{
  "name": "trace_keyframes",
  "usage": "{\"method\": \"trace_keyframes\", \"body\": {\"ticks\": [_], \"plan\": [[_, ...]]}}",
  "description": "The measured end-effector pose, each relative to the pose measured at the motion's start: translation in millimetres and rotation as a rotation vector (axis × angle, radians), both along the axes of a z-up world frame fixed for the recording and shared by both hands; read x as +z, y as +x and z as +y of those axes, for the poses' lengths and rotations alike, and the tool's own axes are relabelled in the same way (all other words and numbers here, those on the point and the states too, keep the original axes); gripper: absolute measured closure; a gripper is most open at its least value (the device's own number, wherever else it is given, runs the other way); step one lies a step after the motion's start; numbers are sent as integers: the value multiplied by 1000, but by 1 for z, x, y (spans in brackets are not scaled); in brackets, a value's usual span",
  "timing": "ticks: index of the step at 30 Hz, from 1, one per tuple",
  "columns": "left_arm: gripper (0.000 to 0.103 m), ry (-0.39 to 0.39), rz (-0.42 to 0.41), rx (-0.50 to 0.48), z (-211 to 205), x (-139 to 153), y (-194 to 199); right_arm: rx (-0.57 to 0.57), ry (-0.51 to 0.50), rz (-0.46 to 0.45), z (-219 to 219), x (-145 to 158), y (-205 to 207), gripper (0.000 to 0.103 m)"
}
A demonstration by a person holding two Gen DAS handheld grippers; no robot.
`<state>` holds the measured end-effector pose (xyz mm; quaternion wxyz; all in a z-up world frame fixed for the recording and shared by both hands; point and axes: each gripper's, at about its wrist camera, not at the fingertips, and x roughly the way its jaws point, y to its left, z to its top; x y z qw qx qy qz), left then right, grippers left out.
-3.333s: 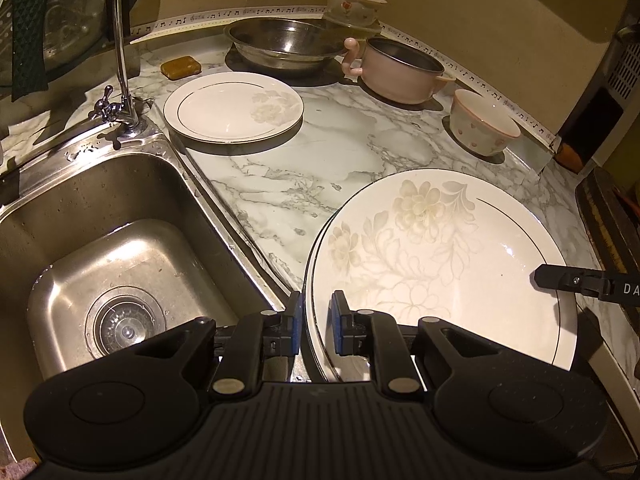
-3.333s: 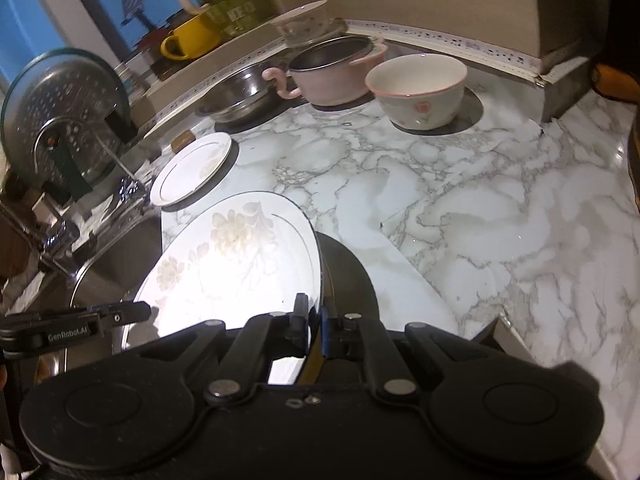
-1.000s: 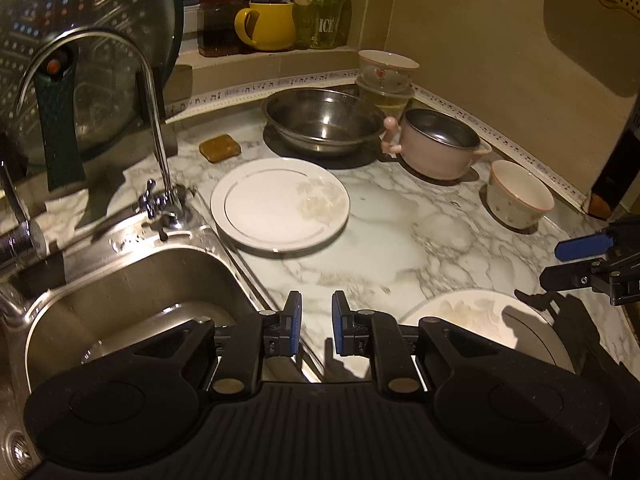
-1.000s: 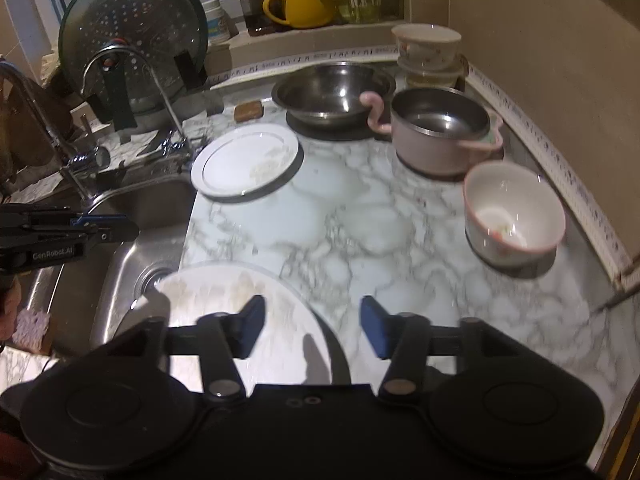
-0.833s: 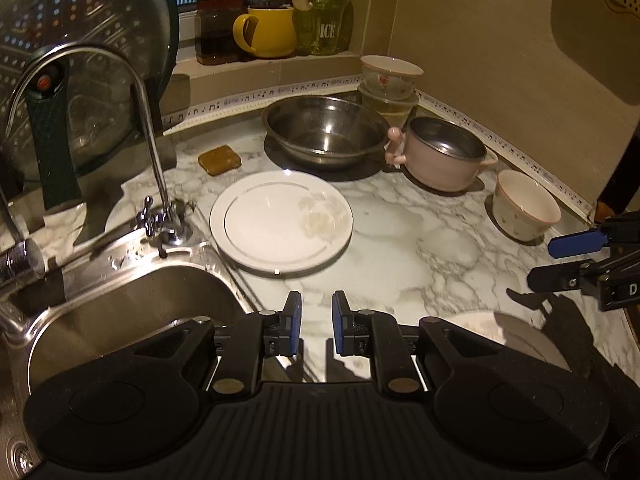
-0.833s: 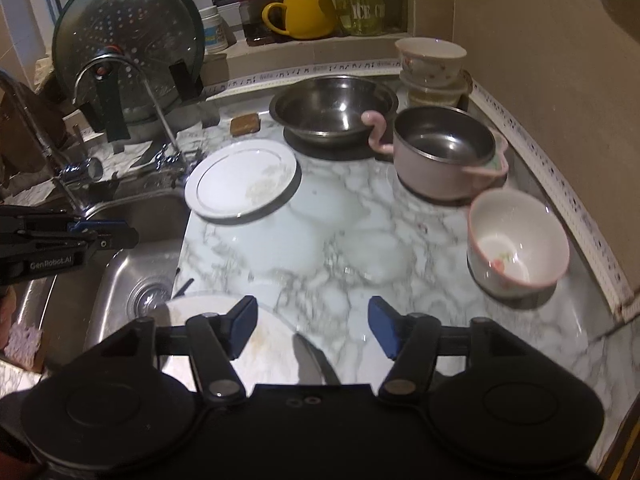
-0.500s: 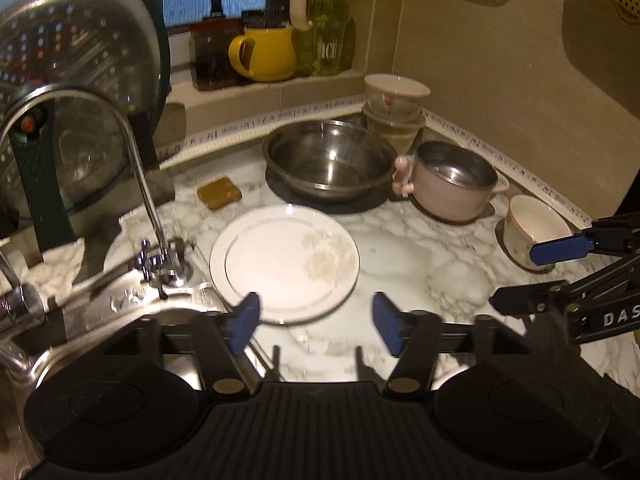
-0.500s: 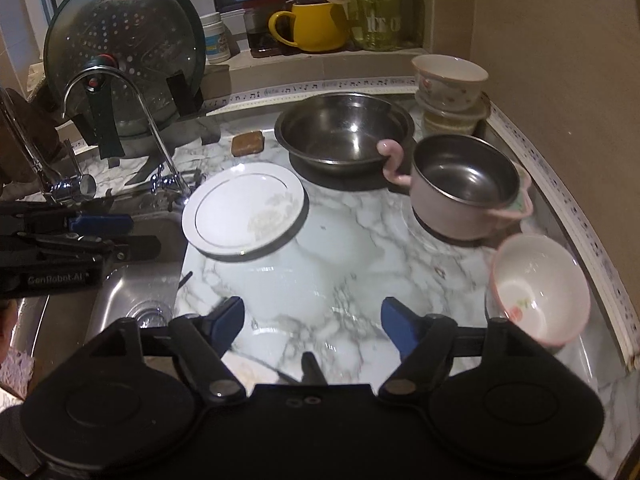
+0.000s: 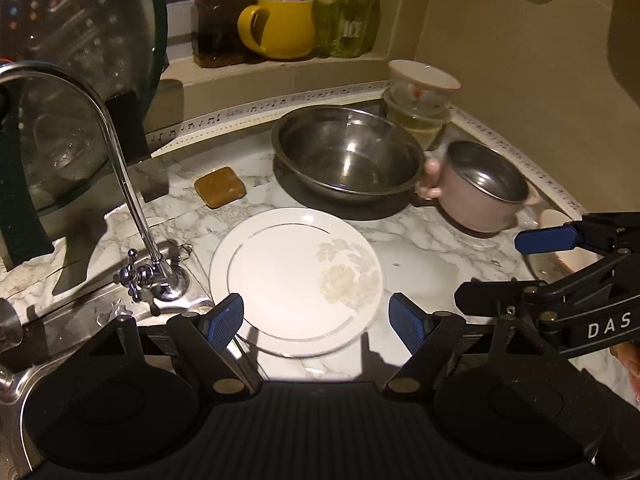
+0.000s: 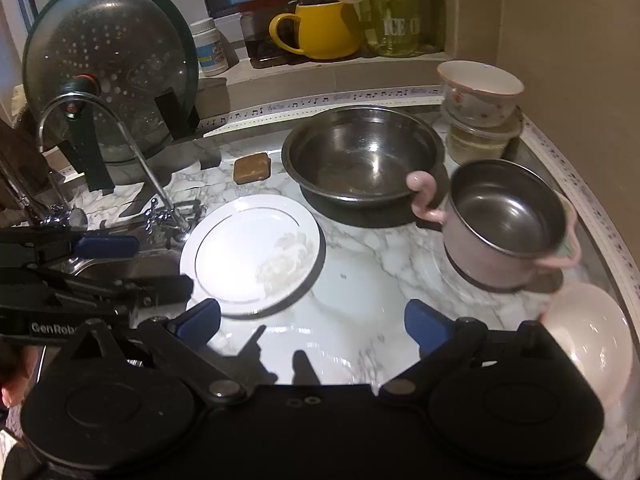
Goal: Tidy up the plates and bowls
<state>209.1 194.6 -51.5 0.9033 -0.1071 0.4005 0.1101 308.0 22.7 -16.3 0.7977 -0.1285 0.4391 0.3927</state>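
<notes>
1. Left claw (image 9: 316,316): jaws wide and opening, nothing between the pads. Pointed down at the small plate (image 9: 296,276), which lies flat on the counter (image 9: 416,260) just ahead, its near rim between the two fingertips. Looks lined up for an edge grab.
2. Right claw (image 10: 312,320): jaws about as wide as they go and opening, empty. Bare marble directly ahead; the plate sits ahead and to its left.
3. Pink-rimmed bowl (image 10: 588,332): just beside the right claw's right finger, upright on the counter, blurred. My read: that's the right claw's candidate, hence the wide jaws.
4. Pink pot (image 10: 508,224): ahead-right of the right claw, handle touching or nearly touching the steel bowl (image 10: 360,156) behind it. Two small bowls (image 10: 480,92) stacked in the far right corner look like the stacking spot.
5. Tap (image 9: 120,184) stands ahead-left of the left claw, close to the plate's left edge, so a lift needs to clear it.
6. Risk: flat plate on slick marble, little rim to bite; pads may slide.
</notes>
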Motion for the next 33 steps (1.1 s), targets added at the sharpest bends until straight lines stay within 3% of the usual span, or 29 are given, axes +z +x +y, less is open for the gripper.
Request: {"method": "trace_keyframes", "body": {"ticks": [7, 11, 19, 21, 25, 29, 33], "plan": [[24, -30, 42, 38, 29, -16, 22, 3, -35, 19, 29, -21, 26, 8], [24, -22, 68, 64, 37, -25, 30, 7, -44, 60, 44, -35, 39, 19], [24, -52, 114, 111, 55, -45, 38, 12, -63, 95, 59, -54, 58, 27], [35, -72, 123, 121, 59, -50, 38, 17, -67, 105, 63, -57, 61, 31], [45, -134, 137, 141, 68, -58, 41, 25, -68, 120, 69, -64, 66, 38], [61, -151, 159, 149, 72, -64, 42, 26, -68, 141, 75, -69, 71, 45], [67, -186, 157, 165, 79, -67, 40, 28, -70, 156, 80, -73, 73, 51]]}}
